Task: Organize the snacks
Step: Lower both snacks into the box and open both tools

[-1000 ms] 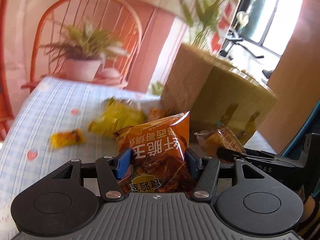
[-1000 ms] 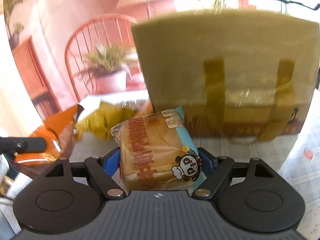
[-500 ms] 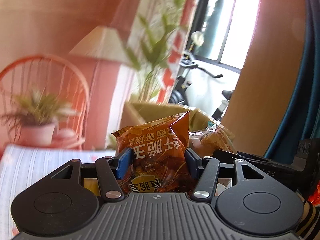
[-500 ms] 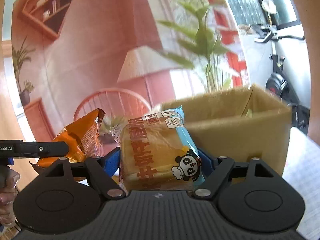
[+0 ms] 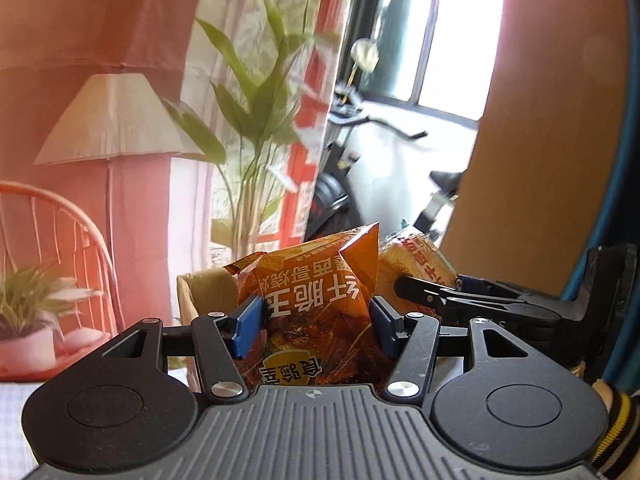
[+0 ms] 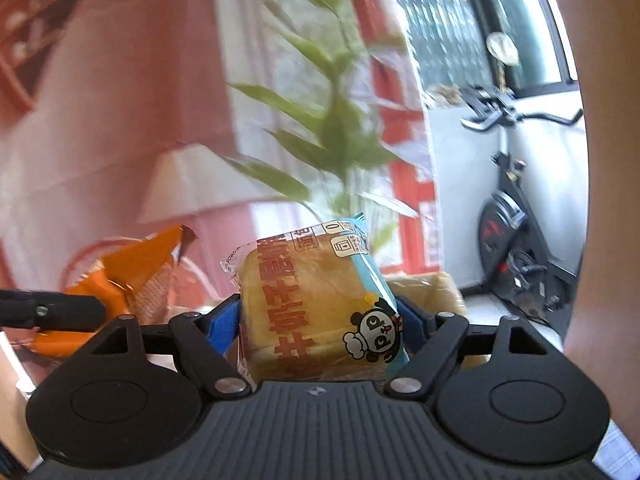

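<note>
An orange snack bag (image 5: 320, 300), puffed and glossy, is showing large white Chinese characters upside down above a dark photo of fried food and a yellow badge near its lower edge; its sealed top corner is pointing up to the right. The bag is standing upright between the blue pads (image 5: 249, 322) of the left tool (image 5: 316, 320), which is gripping it from both sides, clear of any surface. In the right wrist view the same bag (image 6: 132, 276) is appearing at the left edge, held by the black finger of the left tool (image 6: 48, 312).

A wrapped bread loaf (image 6: 316, 308), golden brown under clear film, is carrying red characters down its face, a cartoon panda at lower right and a light blue strip along its right side. The right tool (image 6: 320, 324) is clamping it between its blue pads (image 6: 224, 326), with the loaf held upright in the air. From the left wrist view this loaf (image 5: 416, 260) is sitting just beside the orange bag, with the right tool (image 5: 460, 296) reaching in from the right.

Behind both packages the rim of a cardboard box (image 5: 208, 292) is showing; it is also visible behind the loaf (image 6: 436, 292). Farther back are standing a tall leafy plant (image 5: 256, 120), a floor lamp (image 5: 110, 120), an orange chair (image 5: 60, 240) with a small potted plant (image 5: 28, 320), and an exercise bike (image 6: 512, 208) near the window. A strip of the checked tabletop (image 5: 12, 432) is showing at lower left.
</note>
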Demonstrator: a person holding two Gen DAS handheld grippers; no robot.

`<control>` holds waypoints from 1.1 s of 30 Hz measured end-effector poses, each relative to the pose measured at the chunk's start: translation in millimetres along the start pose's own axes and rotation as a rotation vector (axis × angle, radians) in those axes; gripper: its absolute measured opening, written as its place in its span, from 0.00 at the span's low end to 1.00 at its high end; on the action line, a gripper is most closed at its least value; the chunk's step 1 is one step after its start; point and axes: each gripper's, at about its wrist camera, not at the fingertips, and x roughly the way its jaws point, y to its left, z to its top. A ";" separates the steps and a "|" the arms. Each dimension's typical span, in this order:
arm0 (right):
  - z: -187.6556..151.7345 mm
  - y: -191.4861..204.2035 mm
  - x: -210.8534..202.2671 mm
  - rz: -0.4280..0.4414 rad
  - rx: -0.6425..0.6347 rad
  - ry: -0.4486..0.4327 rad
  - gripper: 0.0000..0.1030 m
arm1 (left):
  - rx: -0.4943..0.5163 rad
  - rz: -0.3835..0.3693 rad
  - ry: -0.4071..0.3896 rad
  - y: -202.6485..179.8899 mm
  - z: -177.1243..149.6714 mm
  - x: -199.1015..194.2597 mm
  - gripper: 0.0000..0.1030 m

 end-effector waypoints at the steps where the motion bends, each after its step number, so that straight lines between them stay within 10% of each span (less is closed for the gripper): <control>1: 0.6 -5.2 12.0 -0.019 -0.001 0.021 0.78 | 0.003 0.012 0.014 0.0 2.6 11.6 0.59; 16: -44.0 -17.4 77.4 -0.057 -0.038 0.196 0.80 | 0.046 0.087 0.090 4.5 1.7 79.1 0.48; 33: -29.6 -2.9 29.6 -0.021 -0.024 0.107 0.84 | 0.036 0.075 0.039 15.1 -6.0 31.0 0.65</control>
